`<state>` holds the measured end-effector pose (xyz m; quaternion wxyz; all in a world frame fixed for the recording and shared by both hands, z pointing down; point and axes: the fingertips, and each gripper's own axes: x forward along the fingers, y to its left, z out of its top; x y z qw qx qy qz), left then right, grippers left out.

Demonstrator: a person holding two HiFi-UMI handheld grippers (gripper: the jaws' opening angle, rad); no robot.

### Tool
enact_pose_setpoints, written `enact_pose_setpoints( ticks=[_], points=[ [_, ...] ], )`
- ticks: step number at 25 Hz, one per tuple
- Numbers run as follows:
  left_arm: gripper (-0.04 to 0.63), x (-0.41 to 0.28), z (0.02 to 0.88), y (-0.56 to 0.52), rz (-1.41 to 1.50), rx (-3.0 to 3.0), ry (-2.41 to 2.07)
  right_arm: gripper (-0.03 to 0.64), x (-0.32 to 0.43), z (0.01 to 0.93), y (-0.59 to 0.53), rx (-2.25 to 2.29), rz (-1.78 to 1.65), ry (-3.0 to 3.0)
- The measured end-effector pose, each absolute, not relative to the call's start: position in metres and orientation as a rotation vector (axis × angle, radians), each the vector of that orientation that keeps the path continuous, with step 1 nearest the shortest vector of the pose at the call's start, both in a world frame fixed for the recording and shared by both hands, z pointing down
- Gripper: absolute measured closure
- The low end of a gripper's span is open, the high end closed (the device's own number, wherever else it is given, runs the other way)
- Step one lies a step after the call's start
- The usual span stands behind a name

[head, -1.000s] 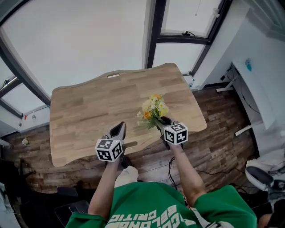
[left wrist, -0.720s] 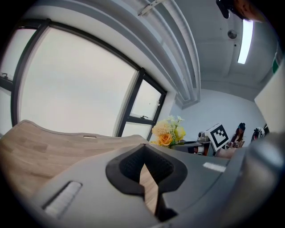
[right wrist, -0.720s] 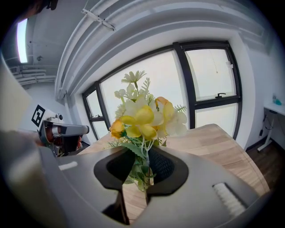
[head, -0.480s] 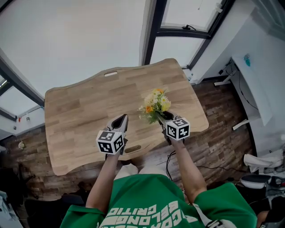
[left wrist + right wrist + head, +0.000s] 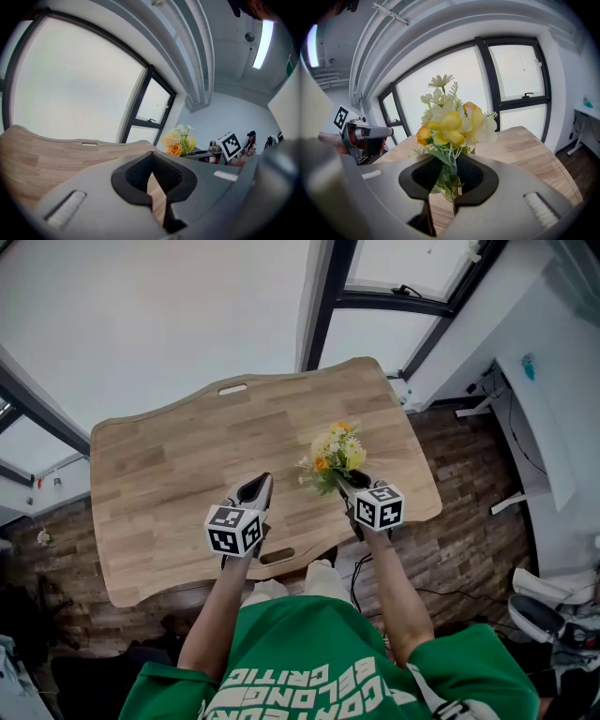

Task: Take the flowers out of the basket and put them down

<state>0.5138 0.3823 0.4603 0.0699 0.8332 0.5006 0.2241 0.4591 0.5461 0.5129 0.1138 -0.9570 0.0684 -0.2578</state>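
Two tools reach out over a pale wooden worktop, carried by a person in a green shirt. The right tool is closed on the green stems of the flowers, a small bunch of yellow, orange and cream blooms. The stems run down between its jaws and the heads stand upright above them. The bunch sits over the right part of the worktop, near the front edge; whether the stem ends touch the wood cannot be made out. The left tool hovers beside it over the front middle of the worktop, well clear of the bunch. Its jaws stand slightly apart with only bare wood showing through the narrow gap. Large windows rise behind the worktop.
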Motion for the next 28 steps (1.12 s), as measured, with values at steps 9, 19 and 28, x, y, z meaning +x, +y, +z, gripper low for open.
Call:
enact_pose_setpoints(
  ticks=[9, 19, 28],
  points=[
    [0.578, 0.529, 0.466, 0.428, 0.702, 2.551, 1.452, 0.515, 0.468, 0.529, 0.582, -2.773, -0.800, 0.277],
    [0.578, 0.535, 0.478, 0.458, 0.751, 2.573, 1.419, 0.515, 0.475, 0.558, 0.617, -2.751, -0.883, 0.310],
    [0.578, 0.542, 0.487, 0.467, 0.780, 2.594, 1.366, 0.514, 0.483, 0.605, 0.639, -2.707, -1.042, 0.342]
  ],
)
